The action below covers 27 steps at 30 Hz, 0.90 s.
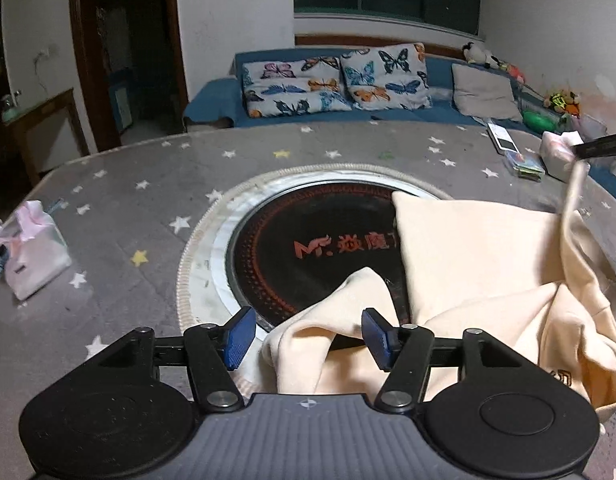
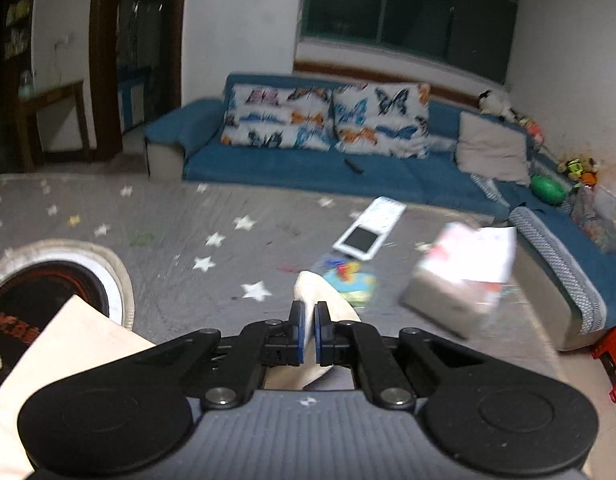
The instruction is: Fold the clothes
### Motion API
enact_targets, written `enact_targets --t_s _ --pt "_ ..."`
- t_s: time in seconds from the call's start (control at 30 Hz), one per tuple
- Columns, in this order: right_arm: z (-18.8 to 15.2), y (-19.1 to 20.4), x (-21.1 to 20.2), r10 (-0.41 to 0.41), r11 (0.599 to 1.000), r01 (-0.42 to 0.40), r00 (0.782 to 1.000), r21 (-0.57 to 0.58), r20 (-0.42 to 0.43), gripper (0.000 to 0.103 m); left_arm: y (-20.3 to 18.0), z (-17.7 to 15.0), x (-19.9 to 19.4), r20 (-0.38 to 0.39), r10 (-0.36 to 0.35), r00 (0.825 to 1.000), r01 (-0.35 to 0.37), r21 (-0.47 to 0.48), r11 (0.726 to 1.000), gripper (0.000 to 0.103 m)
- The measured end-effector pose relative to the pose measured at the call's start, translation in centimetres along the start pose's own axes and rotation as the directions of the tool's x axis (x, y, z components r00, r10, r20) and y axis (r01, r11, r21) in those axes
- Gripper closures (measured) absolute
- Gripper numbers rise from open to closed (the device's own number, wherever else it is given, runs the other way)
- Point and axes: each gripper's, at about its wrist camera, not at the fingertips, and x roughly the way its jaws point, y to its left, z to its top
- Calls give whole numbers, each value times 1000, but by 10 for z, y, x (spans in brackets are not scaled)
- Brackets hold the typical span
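Left wrist view: my left gripper (image 1: 308, 336) stands with jaws apart; a fold of the cream garment (image 1: 480, 264) lies between the blue pads (image 1: 239, 338), touching neither that I can see. The garment spreads rightward over the black round hotplate (image 1: 308, 248) set in the star-patterned table cover (image 1: 127, 200). A strip of it rises to the right gripper's finger (image 1: 600, 146) at the far right.

Right wrist view: my right gripper (image 2: 308, 334) is clamped on a cream strip of the garment (image 2: 320, 292), pads pressing it. A tissue pack (image 2: 464, 264) and a white tablet (image 2: 368, 228) lie beyond.
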Motion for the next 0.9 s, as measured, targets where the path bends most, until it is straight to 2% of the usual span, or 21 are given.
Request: enact_targets --t_s 0.07,0.13,0.2,0.3,0.5,0.7,0.83,0.9 --pt "-5 -17 -25 -13 1000 12 1000 19 28 99 3 -2 4 -17 -3 1000 3 -8 1000 51" --pt "-12 -34 -49 -31 999 29 998 40 51 99 6 -4 8 -33 -6 999 5 -17 1000 70" --pt "-23 -51 -72 -51 997 47 997 67 65 99 9 -8 8 -33 -9 999 9 -24 1000 81" --pt "-42 -73 -99 -86 992 79 994 100 73 99 11 -13 4 -19 -3 1000 3 -27 1000 88" --pt "-84 -111 -132 -172 968 159 984 192 50 99 14 -20 -7 -5 20 1000 -20 -39 999 89" --pt "-129 -142 -136 -263 932 264 964 250 -38 100 19 -26 -12 -19 43 999 -43 -31 999 89" --pt "-153 -153 -128 -273 919 294 955 264 -114 100 15 -24 -21 -10 56 998 -56 -18 998 84" --pt "-156 -149 -130 -246 927 268 963 264 -113 98 12 -22 -27 -1 65 998 -65 -9 998 81"
